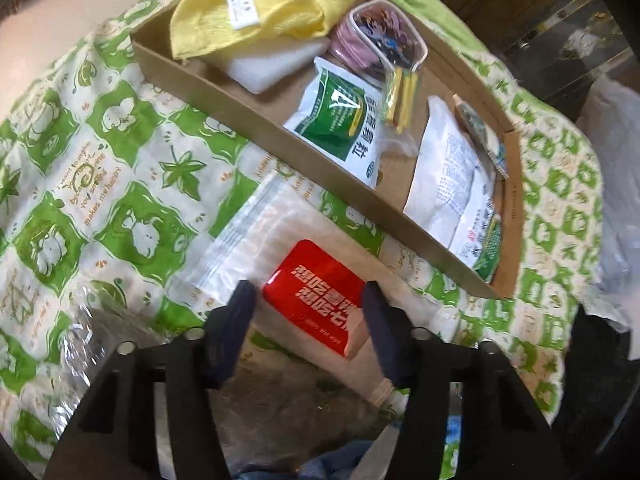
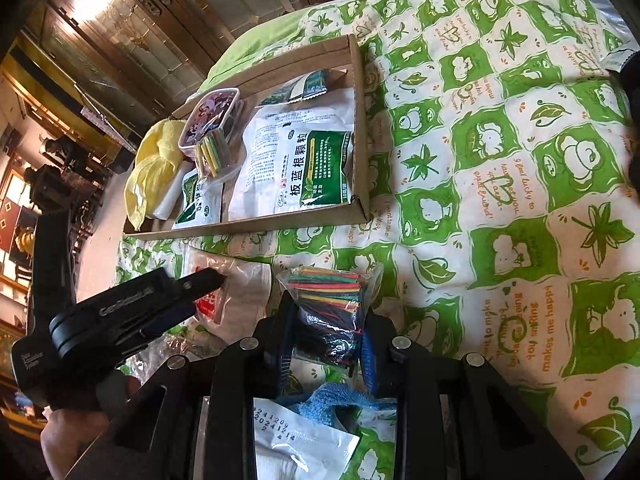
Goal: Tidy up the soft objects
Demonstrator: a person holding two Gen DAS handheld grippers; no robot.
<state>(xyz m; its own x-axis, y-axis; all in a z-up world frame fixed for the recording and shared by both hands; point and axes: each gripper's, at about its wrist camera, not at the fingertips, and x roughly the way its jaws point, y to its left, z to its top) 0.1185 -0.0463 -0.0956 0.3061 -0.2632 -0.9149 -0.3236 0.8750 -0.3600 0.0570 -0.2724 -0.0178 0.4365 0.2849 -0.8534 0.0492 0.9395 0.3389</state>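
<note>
the left tool [image 1: 308, 300] is sitting half open around the red packet [image 1: 316, 312], not squeezing it yet. the packet is lying flat in its clear bag, long side pointing far-left, near the cardboard tray [image 1: 256, 120]. the right tool [image 2: 328, 344] is pinching the bag of colored tubes [image 2: 332, 312].

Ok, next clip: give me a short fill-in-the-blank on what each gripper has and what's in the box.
1. The right gripper is shut on a clear bag of ____ sticks.
2. The left gripper's fingers straddle a ____ packet.
3. The ____ cloth lies in the cardboard box.

Missing words: multicoloured; red; yellow
</note>
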